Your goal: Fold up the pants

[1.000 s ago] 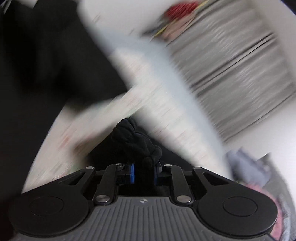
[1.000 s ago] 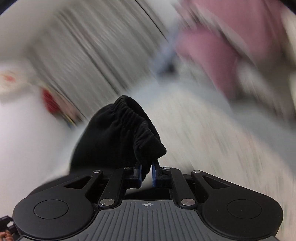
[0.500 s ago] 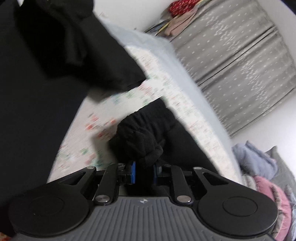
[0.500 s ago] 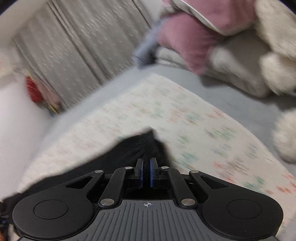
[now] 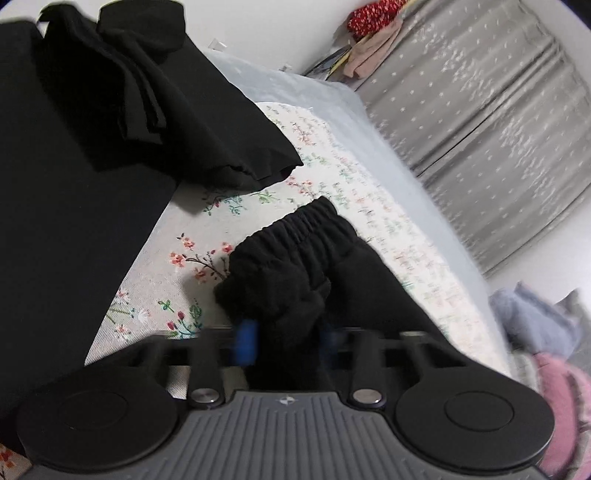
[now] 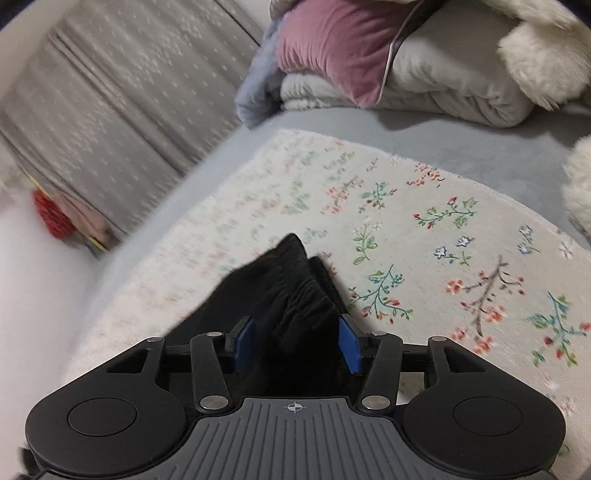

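1. black fleece fills the middle of the left wrist view: the pants lie on the floral sheet, their gathered elastic waistband turned up and away from the camera.
2. the left gripper sits low in that view with a bunch of the black fabric between its blue pads; its jaws are opening, and the blur there hides whether the pads touch the cloth.
3. a second black garment lies folded at the upper left, apart from the pants, with one corner hanging over the sheet.
4. behind the bed hangs a grey curtain; a red patterned cloth sits at the top, and a pink pillow shows at the right edge.
5. in the right wrist view the pants come to a point on the floral sheet, the ribbed waistband running back toward the camera.
6. the right gripper has that waistband between its blue pads; the jaws are opening, spread to either side of the fabric with the right pad just clear of it.
7. beyond the sheet are a pink pillow, a folded pale quilt and white fluffy fabric; the grey curtain stands at the upper left.
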Demonstrator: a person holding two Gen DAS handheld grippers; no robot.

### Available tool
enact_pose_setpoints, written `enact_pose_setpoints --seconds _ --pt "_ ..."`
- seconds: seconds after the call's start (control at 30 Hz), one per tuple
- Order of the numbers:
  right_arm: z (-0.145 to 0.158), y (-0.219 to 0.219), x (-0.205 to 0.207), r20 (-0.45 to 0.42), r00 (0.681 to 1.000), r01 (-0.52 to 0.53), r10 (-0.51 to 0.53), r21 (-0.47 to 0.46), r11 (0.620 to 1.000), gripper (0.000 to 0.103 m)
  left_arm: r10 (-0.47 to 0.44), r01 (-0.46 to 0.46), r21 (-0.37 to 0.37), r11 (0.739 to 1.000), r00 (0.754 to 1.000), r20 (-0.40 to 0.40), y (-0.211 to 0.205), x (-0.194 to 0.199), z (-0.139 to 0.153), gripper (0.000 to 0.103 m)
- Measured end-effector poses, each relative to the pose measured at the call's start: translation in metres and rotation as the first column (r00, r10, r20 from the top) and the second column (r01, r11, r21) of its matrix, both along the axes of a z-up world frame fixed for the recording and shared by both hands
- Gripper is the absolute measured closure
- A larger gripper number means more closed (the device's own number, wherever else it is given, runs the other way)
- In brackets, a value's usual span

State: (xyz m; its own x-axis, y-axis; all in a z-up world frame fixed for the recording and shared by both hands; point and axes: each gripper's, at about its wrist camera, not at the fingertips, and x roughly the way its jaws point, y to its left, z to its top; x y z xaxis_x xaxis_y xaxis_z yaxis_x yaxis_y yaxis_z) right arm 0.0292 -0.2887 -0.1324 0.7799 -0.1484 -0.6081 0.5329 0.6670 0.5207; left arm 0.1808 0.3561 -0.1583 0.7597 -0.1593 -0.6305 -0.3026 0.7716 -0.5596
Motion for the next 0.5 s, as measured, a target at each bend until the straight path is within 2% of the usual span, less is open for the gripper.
enact_pose_setpoints --seconds 0.03,0.1,0.2,0.3,0.37,0.47,0.5 --pt "0.003 0.003 0.004 -0.027 1.0 -0.005 0.004 -0.036 0.999 0.085 -0.003 0.003 0.024 1.0 1.0 -0.005 -0.002 0.0 0.002 0.084" --pt "0.013 0.006 -0.002 0.004 1.0 -0.003 0.003 -0.074 0.997 0.09 -0.013 0.013 0.034 0.999 1.0 0.009 -0.001 -0.001 0.009 0.09" --pt "0.037 0.012 -0.024 0.099 0.995 0.013 -0.004 -0.086 0.996 0.092 -0.015 0.014 0.021 1.0 0.998 0.056 0.005 -0.008 0.017 0.091" --pt "0.046 0.018 -0.043 0.123 0.992 0.016 -0.005 -0.086 0.996 0.092 -0.007 0.006 0.022 1.0 0.999 0.052 0.009 -0.008 0.011 0.091" --pt "0.032 0.019 -0.046 0.063 0.998 -0.002 0.008 -0.089 0.996 0.092 -0.011 0.01 0.044 0.999 0.999 0.03 0.006 -0.007 0.001 0.091" --pt "-0.012 0.013 -0.034 -0.087 0.996 -0.036 0.032 -0.054 0.998 0.092 -0.033 0.033 0.049 0.998 0.999 -0.003 0.004 -0.005 -0.009 0.086" --pt "-0.018 0.009 -0.034 -0.089 0.996 -0.034 0.032 -0.022 0.999 0.091 -0.032 0.032 0.053 0.998 0.999 -0.005 0.005 -0.008 -0.008 0.079"
